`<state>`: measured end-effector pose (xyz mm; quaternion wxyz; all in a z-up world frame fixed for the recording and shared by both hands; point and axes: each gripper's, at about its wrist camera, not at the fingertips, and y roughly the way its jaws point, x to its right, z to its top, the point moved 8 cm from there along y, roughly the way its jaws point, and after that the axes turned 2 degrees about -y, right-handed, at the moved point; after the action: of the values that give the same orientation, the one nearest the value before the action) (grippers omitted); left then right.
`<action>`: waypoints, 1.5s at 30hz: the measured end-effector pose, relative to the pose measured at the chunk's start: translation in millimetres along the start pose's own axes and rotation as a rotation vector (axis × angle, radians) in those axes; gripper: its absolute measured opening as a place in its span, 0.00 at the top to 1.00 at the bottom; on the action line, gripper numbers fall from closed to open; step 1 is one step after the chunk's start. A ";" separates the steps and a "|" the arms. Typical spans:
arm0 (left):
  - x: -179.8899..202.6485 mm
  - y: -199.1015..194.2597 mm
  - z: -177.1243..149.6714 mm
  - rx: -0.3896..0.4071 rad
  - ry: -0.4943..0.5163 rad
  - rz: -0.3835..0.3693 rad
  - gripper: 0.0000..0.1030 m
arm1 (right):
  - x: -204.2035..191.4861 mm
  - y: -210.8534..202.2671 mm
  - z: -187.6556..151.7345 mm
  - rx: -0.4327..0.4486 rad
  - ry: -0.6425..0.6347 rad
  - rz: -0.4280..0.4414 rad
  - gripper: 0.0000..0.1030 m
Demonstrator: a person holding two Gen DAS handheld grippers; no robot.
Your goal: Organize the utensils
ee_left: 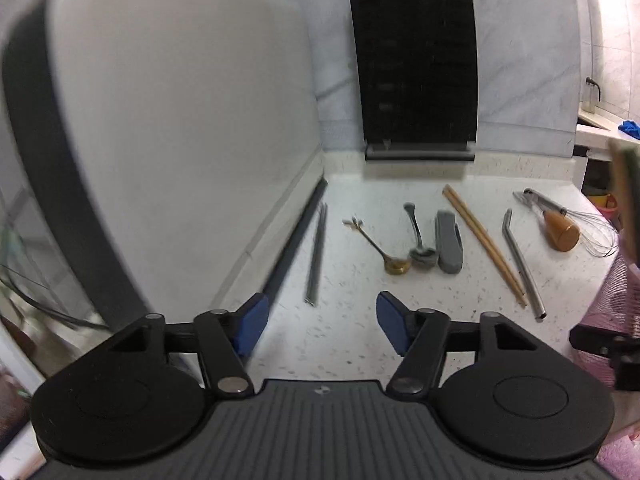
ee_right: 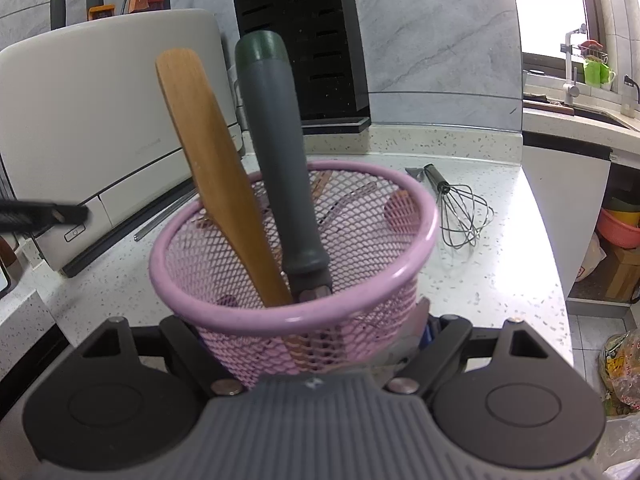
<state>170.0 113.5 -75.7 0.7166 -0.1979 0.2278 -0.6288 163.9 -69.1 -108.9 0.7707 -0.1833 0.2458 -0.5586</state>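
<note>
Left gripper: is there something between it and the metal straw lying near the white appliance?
Nothing visible. The left gripper is open and empty, and only bare counter lies between it and the metal straw.

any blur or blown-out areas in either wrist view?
Left wrist view: motion blur smears the white appliance and black knife block; the utensils on the counter stay fairly readable. Right wrist view: sharp on the pink mesh basket, but the window at upper right is blown out. Both show fisheye bending.

Window (ee_right: 552,4) glare, motion-blurred appliance (ee_left: 160,120), fisheye edges
</note>
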 end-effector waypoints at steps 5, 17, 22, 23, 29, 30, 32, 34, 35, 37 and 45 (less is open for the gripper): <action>6.4 37.4 -3.1 -0.023 -0.046 0.033 0.50 | 0.4 0.4 -1.5 -0.006 -0.003 -0.001 0.18; -6.2 107.7 11.2 -0.139 -0.147 0.121 0.65 | 1.1 2.0 -2.9 -0.022 -0.015 -0.008 0.19; -15.6 116.0 17.5 -0.158 -0.216 0.105 0.66 | -0.3 1.9 -2.7 -0.026 -0.022 -0.013 0.19; -16.3 114.4 18.2 -0.155 -0.228 0.088 0.66 | -0.4 1.7 -2.8 -0.025 -0.024 -0.013 0.19; -2.6 98.8 32.1 -0.015 -0.070 0.092 0.43 | -0.1 2.2 -3.3 -0.022 -0.034 -0.013 0.18; 2.0 99.4 33.5 -0.002 -0.026 0.106 0.36 | -0.4 2.5 -3.4 -0.022 -0.037 -0.014 0.18; 7.8 106.0 34.6 -0.013 0.020 0.139 0.34 | -1.2 3.0 -3.1 -0.022 -0.041 -0.016 0.18; 9.5 115.4 31.3 -0.061 0.015 0.142 0.34 | -1.6 2.6 -3.3 -0.023 -0.044 -0.018 0.18; 9.2 120.4 29.3 -0.083 0.003 0.138 0.35 | -1.8 2.2 -3.5 -0.023 -0.045 -0.018 0.18; 7.1 125.5 26.7 -0.103 -0.031 0.137 0.37 | -1.7 1.6 -4.1 -0.024 -0.045 -0.018 0.18; -8.8 121.2 22.8 -0.146 -0.159 0.114 0.85 | -1.8 1.4 -4.4 -0.027 -0.055 -0.021 0.18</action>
<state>280.5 138.1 -125.5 0.7507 -0.2853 0.2263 -0.5512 161.9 -67.0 -113.0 0.7687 -0.2116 0.2302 -0.5579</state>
